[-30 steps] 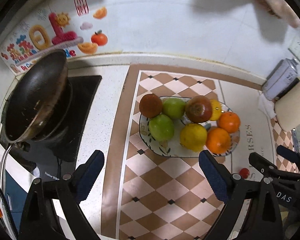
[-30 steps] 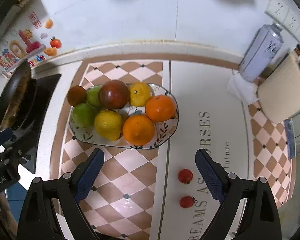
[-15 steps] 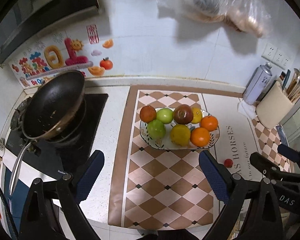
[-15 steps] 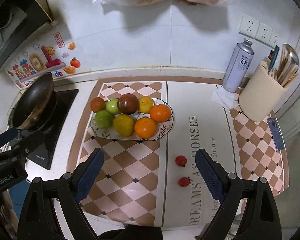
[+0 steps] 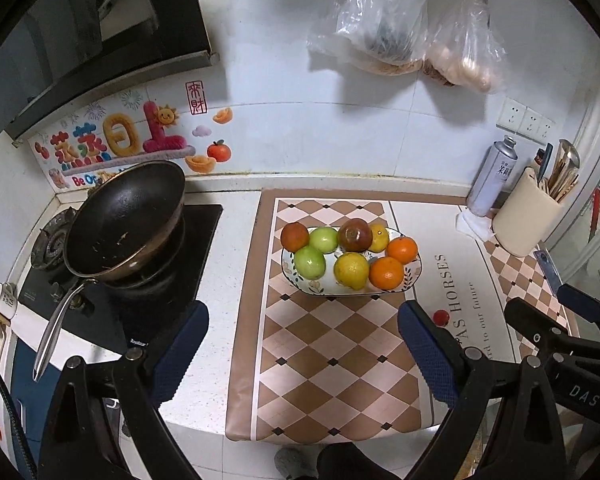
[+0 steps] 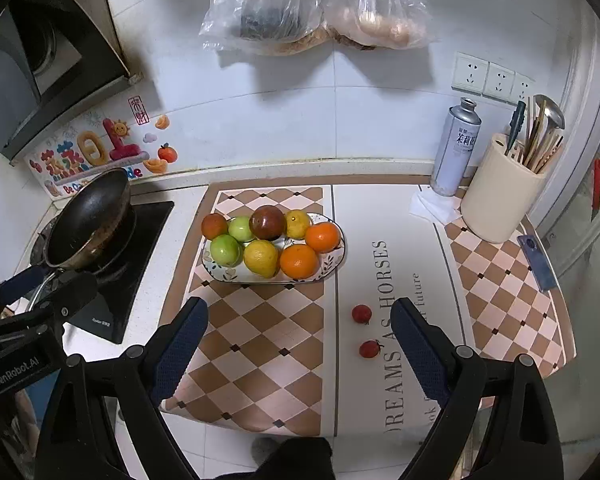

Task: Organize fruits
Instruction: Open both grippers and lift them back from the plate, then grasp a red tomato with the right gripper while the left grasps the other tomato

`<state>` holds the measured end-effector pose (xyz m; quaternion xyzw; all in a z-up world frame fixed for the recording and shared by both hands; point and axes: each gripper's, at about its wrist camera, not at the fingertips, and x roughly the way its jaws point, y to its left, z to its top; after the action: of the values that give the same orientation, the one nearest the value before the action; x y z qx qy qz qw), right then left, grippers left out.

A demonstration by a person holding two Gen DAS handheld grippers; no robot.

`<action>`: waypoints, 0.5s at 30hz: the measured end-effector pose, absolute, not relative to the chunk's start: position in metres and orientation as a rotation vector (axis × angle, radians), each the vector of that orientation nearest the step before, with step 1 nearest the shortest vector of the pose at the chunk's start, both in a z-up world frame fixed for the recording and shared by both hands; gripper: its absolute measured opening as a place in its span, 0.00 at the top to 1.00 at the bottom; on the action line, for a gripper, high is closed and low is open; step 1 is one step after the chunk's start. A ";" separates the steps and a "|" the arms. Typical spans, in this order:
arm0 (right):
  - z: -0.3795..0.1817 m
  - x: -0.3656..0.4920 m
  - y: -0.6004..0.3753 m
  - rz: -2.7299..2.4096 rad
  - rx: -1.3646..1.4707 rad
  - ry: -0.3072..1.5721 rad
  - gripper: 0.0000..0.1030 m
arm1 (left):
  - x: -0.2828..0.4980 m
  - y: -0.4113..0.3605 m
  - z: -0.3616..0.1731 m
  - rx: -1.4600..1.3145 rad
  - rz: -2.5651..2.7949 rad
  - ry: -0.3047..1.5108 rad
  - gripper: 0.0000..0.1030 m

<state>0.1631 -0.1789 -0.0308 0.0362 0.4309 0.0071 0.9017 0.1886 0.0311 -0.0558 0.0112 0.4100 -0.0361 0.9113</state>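
Hovering high above the tabletop (image 6: pixel 416 216), both hand-held grippers are standing wide apart and holding nothing: the left hand-held gripper (image 5: pixel 302 350) is hanging over the checkered mat (image 5: pixel 320 344), and the right hand-held gripper (image 6: pixel 298 342) is sitting over the mat's plain lettered panel.

The oval plate (image 6: pixel 332 262) is sitting on the mat near the wall, carrying two oranges, two yellow citrus, two green apples and two dark reddish fruits, packed touching one another. Two small red fruits are lying loose on the tabletop, well apart from the plate: one small red fruit (image 6: pixel 361 314) nearer the plate, and the other small red fruit (image 6: pixel 370 349) closer to the front edge. Only one of them is showing in the left view, just beside the right finger.

Judging by this layout, gathering those strays onto the plate is probably what is left. Doing that well is calling for lowering the right hand-held gripper straight over the nearer fruit, centring it between the pads, closing gently so the soft skin is not bruising, and setting it in a gap by the plate's rim rather than on top of the pile, where it could be rolling off.
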 end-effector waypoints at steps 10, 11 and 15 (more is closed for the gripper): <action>-0.050 0.182 -0.208 0.064 0.224 0.943 0.08 | 0.193 0.025 -0.062 0.020 -0.073 0.864 0.06; -0.056 0.187 -0.216 0.063 0.252 0.959 0.08 | 0.198 0.022 -0.066 0.021 -0.077 0.879 0.02; -0.098 0.211 -0.256 0.007 0.319 1.038 0.08 | 0.221 0.004 -0.090 0.067 -0.072 0.939 0.00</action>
<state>0.2112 -0.2555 -0.0979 0.1517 0.4939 0.0032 0.8562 0.2210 0.0037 -0.0897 0.0324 0.4524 -0.0348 0.8906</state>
